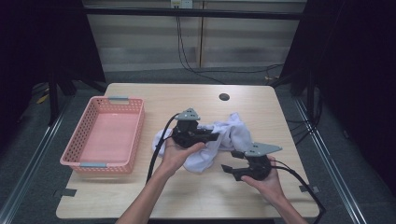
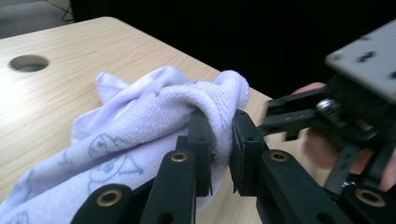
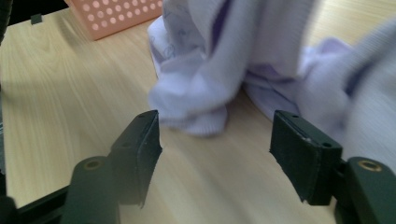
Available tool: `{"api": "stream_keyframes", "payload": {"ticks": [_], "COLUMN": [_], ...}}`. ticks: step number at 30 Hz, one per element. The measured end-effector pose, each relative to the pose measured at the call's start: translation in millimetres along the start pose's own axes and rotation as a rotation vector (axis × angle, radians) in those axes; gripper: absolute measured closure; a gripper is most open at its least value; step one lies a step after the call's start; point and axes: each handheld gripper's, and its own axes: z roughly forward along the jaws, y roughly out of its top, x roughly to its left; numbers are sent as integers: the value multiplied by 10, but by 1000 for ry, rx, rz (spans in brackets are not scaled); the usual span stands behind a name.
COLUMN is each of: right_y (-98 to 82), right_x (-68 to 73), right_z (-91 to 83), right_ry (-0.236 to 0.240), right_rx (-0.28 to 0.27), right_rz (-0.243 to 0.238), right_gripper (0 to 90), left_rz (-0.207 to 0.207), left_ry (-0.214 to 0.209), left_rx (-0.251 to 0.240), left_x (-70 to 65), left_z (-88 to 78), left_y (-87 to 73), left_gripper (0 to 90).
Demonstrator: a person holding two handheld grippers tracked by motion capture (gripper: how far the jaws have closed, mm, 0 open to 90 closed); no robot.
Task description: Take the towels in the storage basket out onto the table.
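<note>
Pink perforated plastic basket (image 1: 103, 136) at table left, well apart from crumpled white terry towel with faint line drawings (image 1: 229, 135) at centre of light wood-grain table (image 1: 196, 196). Left gripper (image 2: 219, 140) clamped on raised towel fold; right gripper (image 3: 215, 140) spread wide, holding nothing, near towel edge. Towel partly hidden under left hand (image 1: 180, 151); dark surroundings, cables beyond.

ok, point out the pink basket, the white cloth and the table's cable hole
pink basket (image 1: 133, 135), high view, on its right wall.
white cloth (image 2: 154, 112), left gripper view, on the bunched fold just above the jaws.
cable hole (image 1: 224, 97), high view, at the hole's middle, near the table's far edge.
</note>
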Motion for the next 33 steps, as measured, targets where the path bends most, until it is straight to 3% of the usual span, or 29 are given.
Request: {"api": "stream_keyframes", "payload": {"ticks": [3,5,6,7,8,10,11,12,15,16,17,18,19,20,21,22,24,26,28,30,31,32,33], "right_y": [71,157,157,171,173,154,154,111,46,-34,-34,-128,-128,-193,-193,-215,-308,-346,-367,-357,-352,-358,-370], "right_x": [-39,-99,-99,-118,-132,-144,-144,-177,-243,-338,-338,-432,-432,-470,-470,-483,-520,-522,-487,-408,-363,-322,-268], "right_z": [125,231,231,247,230,200,200,163,122,83,83,25,25,-60,-60,-96,-245,-303,-343,-381,-404,-421,-433], "right_ry": [17,26,26,37,35,22,22,12,1,-7,-7,-20,-20,-48,-48,-55,-98,-125,-116,-97,-100,-88,-84], "right_rx": [-21,-62,-62,-76,-92,-74,-74,-64,-43,-14,-14,7,7,19,19,25,40,46,47,43,35,26,29], "right_rz": [23,57,57,72,72,65,65,80,99,121,121,157,157,165,165,168,187,193,197,183,172,154,147], "right_gripper": [295,389,389,508,804,850,850,852,850,825,825,769,769,658,658,635,521,488,488,496,516,531,534], "left_rz": [-4,-15,-15,-19,-29,-28,-31,-47,-55,-70,-70,-63,-63,-70,-89,-112,-101,-95,-119,-102,-75,-43,9], "left_ry": [-31,-64,-64,-57,-51,-47,-36,-14,20,20,20,38,38,44,46,61,104,131,116,128,159,167,213], "left_rx": [-11,-24,-24,-19,-7,0,3,14,15,16,16,72,72,100,104,123,174,163,164,187,205,253,274], "left_x": [-27,-41,-41,-35,-6,21,37,83,130,172,172,198,198,228,256,302,375,415,444,436,421,416,390], "left_z": [22,24,24,19,-3,-38,-67,-170,-308,-449,-449,-538,-538,-575,-589,-589,-534,-483,-408,-360,-322,-253,-225], "left_y": [46,67,67,54,15,-29,-61,-158,-272,-438,-438,-653,-653,-802,-893,-1017,-1116,-1165,-1235,-1244,-1244,-1246,-1258], "left_gripper": [803,790,763,763,653,600,600,503,484,551,583,632,652,662,662,674,660,630,591,574,574,607,701]}}
